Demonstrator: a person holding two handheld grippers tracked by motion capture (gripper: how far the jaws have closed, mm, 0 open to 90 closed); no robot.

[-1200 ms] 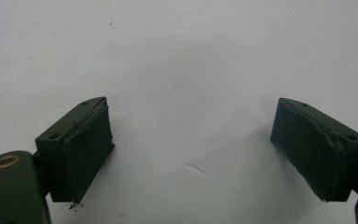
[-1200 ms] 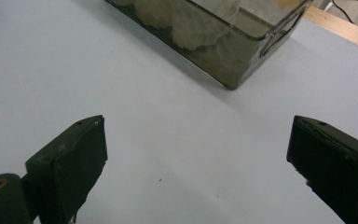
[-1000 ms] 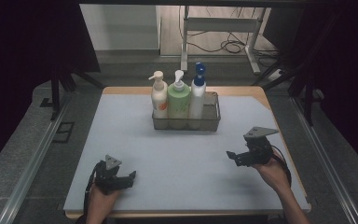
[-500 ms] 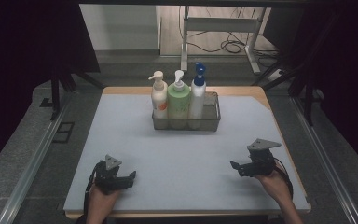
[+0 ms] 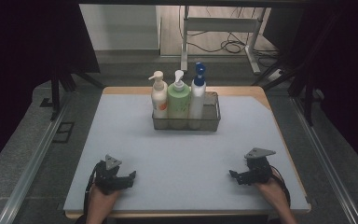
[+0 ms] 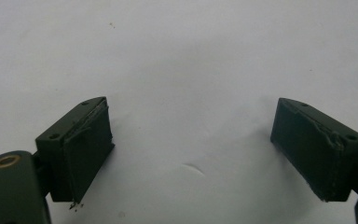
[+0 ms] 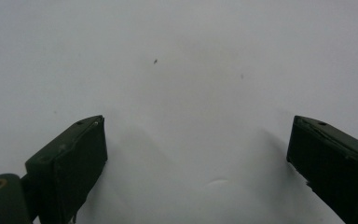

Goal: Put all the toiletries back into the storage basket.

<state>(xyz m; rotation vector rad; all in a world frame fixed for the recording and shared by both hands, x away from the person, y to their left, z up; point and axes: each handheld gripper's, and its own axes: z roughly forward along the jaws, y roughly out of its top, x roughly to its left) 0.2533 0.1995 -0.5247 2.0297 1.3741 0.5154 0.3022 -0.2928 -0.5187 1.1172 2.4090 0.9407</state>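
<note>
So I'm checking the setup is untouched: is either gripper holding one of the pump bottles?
No: both the left gripper and right gripper rest open near the table's front edge, while three pump bottles stand in the basket.

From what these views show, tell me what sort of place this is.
Probably a lab or recording workspace, not a home: a padded table ringed by dark curtains, loose cables on the floor behind, and three pump bottles staged in a wire basket.

Left gripper [image 5: 131, 176]: lower left of the high view, held low in the left hand [image 5: 101, 201], jaws spread wide, nothing between them. Right gripper [image 5: 233, 175]: lower right of the high view, held low in the right hand [image 5: 271, 192], jaws pointing toward frame centre, spread wide, empty.
</note>
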